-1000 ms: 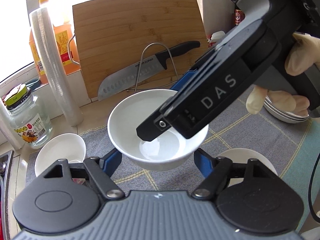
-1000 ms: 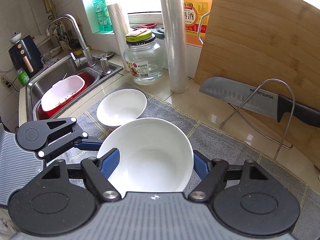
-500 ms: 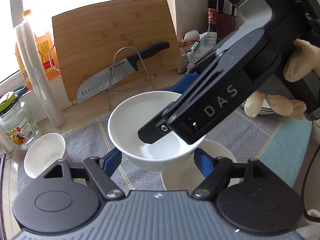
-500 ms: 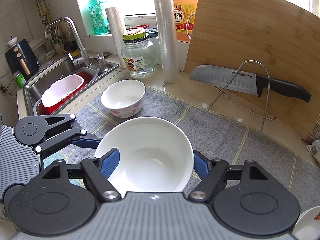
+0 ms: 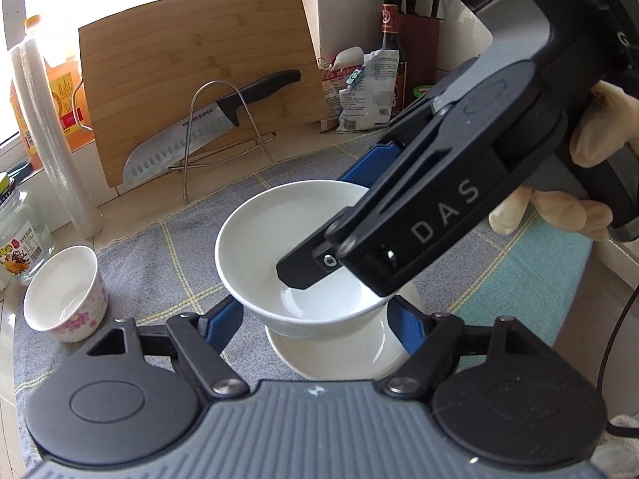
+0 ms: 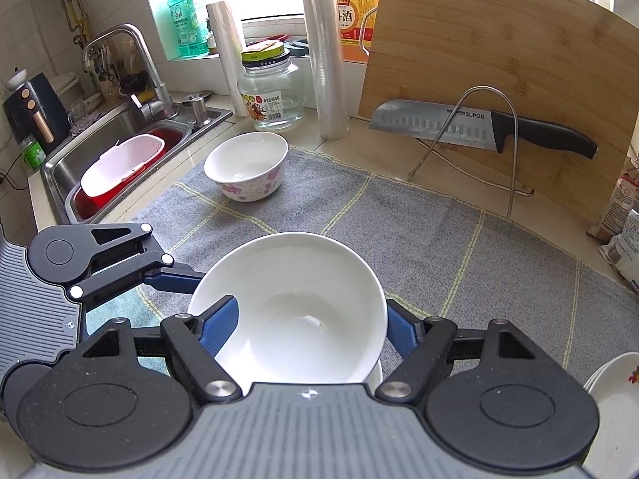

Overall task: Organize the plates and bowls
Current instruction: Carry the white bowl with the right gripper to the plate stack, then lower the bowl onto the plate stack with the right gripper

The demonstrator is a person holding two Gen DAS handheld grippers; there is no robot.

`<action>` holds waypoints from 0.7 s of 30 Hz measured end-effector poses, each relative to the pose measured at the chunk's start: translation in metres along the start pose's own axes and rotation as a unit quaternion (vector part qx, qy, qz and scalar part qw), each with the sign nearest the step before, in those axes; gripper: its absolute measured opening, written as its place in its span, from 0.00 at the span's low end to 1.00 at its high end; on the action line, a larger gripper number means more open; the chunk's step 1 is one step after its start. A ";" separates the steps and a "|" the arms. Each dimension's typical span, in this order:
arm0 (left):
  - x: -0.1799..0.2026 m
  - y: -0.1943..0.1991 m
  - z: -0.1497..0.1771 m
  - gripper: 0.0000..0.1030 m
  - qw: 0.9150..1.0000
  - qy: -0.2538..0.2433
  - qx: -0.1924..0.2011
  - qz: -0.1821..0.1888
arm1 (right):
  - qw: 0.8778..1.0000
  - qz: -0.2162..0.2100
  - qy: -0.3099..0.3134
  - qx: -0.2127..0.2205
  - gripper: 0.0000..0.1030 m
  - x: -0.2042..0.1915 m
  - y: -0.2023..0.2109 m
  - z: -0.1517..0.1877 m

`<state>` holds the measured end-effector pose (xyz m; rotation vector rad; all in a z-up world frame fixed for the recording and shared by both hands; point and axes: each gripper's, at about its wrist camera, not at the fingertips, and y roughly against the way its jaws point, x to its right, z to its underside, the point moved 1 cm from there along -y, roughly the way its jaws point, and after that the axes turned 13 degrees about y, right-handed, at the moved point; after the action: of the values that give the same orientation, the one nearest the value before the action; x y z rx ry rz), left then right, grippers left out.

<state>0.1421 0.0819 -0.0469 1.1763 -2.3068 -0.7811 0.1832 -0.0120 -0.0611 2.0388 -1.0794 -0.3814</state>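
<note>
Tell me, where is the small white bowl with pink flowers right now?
The small white bowl with pink flowers stands upright on the grey checked cloth, at its sink-side edge. In the right wrist view it is up and left, just before the clear glass jar.

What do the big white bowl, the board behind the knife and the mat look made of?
White bowl: probably glazed ceramic, glossy with soft reflections. Board: bamboo or wood, matte, with visible grain strips. Mat: woven cloth, dull grey with yellow lines.
</note>
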 end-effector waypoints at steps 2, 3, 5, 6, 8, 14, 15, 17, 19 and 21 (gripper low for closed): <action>0.001 0.000 0.000 0.76 1.000 -0.001 -0.006 0.002 | 1.000 0.000 -0.003 -0.004 0.80 -0.001 -0.001 0.005; 0.002 0.000 0.001 0.76 1.000 -0.001 -0.009 0.003 | 1.000 -0.001 -0.005 -0.007 0.80 -0.001 -0.001 0.007; 0.003 0.000 0.002 0.76 1.000 -0.001 -0.013 0.006 | 1.000 -0.002 -0.008 -0.010 0.80 -0.002 -0.003 0.011; 0.004 0.000 0.002 0.76 1.000 -0.001 -0.016 0.006 | 1.000 -0.002 -0.010 -0.012 0.80 -0.002 -0.003 0.012; 0.006 -0.001 0.002 0.76 1.000 -0.004 -0.023 0.003 | 1.000 -0.005 -0.013 -0.013 0.80 -0.002 -0.004 0.015; 0.007 -0.006 0.003 0.76 0.999 -0.007 -0.037 0.002 | 1.000 -0.006 -0.015 -0.018 0.80 -0.004 -0.007 0.020; 0.008 -0.006 0.003 0.76 0.999 -0.007 -0.039 0.002 | 1.000 -0.007 -0.015 -0.020 0.80 -0.004 -0.007 0.021; 0.009 -0.007 0.004 0.76 0.999 -0.008 -0.040 0.003 | 1.000 -0.006 -0.016 -0.020 0.80 -0.004 -0.007 0.022; 0.009 -0.008 0.004 0.76 0.999 -0.011 -0.043 0.002 | 1.000 -0.007 -0.019 -0.022 0.80 -0.003 -0.008 0.025; 0.009 -0.009 0.005 0.77 0.999 -0.013 -0.046 0.002 | 1.000 -0.008 -0.020 -0.022 0.80 -0.003 -0.009 0.025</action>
<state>0.1394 0.0713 -0.0548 1.1274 -2.2682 -0.8960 0.1720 -0.0190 -0.0844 2.0087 -1.0697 -0.4516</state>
